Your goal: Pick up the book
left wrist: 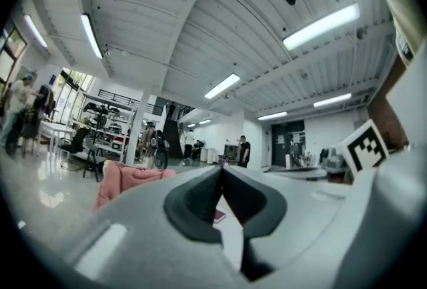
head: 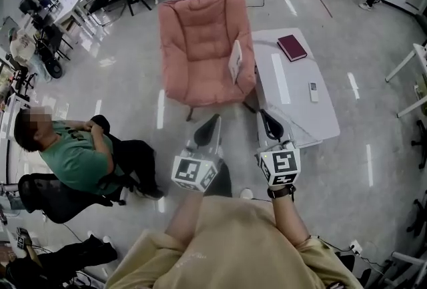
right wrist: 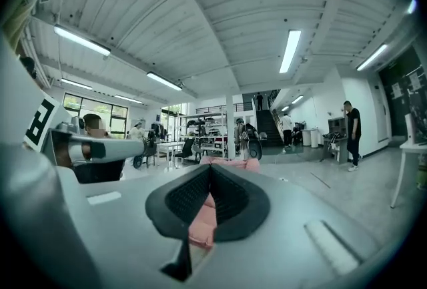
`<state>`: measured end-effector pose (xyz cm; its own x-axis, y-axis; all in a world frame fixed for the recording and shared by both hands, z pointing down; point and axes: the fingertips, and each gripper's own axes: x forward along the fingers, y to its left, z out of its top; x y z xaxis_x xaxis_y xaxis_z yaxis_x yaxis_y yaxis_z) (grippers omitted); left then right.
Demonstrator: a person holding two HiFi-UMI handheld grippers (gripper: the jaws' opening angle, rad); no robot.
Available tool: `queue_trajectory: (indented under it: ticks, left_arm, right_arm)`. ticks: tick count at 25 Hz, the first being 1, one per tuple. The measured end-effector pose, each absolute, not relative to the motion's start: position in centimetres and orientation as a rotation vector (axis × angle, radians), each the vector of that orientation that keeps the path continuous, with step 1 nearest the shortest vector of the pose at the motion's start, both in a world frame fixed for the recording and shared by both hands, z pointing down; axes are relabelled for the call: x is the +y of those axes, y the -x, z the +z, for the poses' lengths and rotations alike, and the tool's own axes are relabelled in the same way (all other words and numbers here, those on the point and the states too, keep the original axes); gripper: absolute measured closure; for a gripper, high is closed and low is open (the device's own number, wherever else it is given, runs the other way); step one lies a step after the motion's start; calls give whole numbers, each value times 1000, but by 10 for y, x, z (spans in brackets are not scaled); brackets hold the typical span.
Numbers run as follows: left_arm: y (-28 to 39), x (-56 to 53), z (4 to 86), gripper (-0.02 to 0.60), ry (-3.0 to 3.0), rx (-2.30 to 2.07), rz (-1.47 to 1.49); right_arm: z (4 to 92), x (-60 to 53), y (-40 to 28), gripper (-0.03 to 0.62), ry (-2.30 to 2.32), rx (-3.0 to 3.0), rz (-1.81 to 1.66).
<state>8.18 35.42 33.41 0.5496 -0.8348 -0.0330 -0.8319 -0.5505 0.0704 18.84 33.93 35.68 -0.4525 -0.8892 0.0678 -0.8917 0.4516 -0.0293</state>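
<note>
**Task object.** The dark red, flat rectangular book (head: pixel 291 47) lay closed on the far part of the low white table (head: pixel 300 114), to the right of the pink cushioned armchair (head: pixel 200 47). A small white remote control (head: pixel 313 91) lay nearer to you on the same table, apart from the book.

**Handling estimate.**
- The book appeared to be a stiff bound volume of moderate weight. It was unlikely to bend or be damaged by firm jaw pressure.
- The cover looked smooth, so a shallow grip could slip.
- The book lay flat, so only its thin edges were open to the jaws.
- The likely best hold was across the thickness at the edge nearest to you. One jaw would need to slide under the cover and seat well in from the edge.

**Pose.**
- You held the left gripper (head: pixel 215 119) and the right gripper (head: pixel 264 113) side by side in front of your body. Both were level and pointed away from you, toward the armchair and the table.
- Both were well short of the book.
- The left gripper's jaws were together with the tips meeting and nothing between them.
- The right gripper's jaws were likewise together and empty.
</note>
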Motion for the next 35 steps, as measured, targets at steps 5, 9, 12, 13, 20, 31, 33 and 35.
queue_trajectory:
  ticks: [5,9,12,13,20,31,33,35]
  left_arm:
    - [-79,309,354,581,-2740,-1395,-124]
    - [-66,247,358,581,-2748,-1361,-125]
    - [-43,194,346,581,-2758,-1354,-140]
    - [-33,176,339,581,-2763,-1358,-147]
    - [17,76,330,580,-2756,-1338,-164]
    - [50,7,361,580,-2675,-1247,-194]
    - [53,-7,375,580,-2660,-1254,-174]
    - [55,-22,390,581,-2647,-1255,-136]
  right_arm:
    - [391,295,-183,588,-1589,-2570,182]
    - [393,235,-173,588,-1605,-2555,209]
    - [380,187,-155,588,-1620,-2554,208]
    - [374,171,-147,588,-1623,-2553,198]
    - [368,83,-89,589,-1568,-2648,314]
    - [389,15,-45,588,-1612,-2579,329]
    - [398,0,-41,588,-1592,-2578,339]
    - [412,-16,-39,588,-1551,-2585,380]
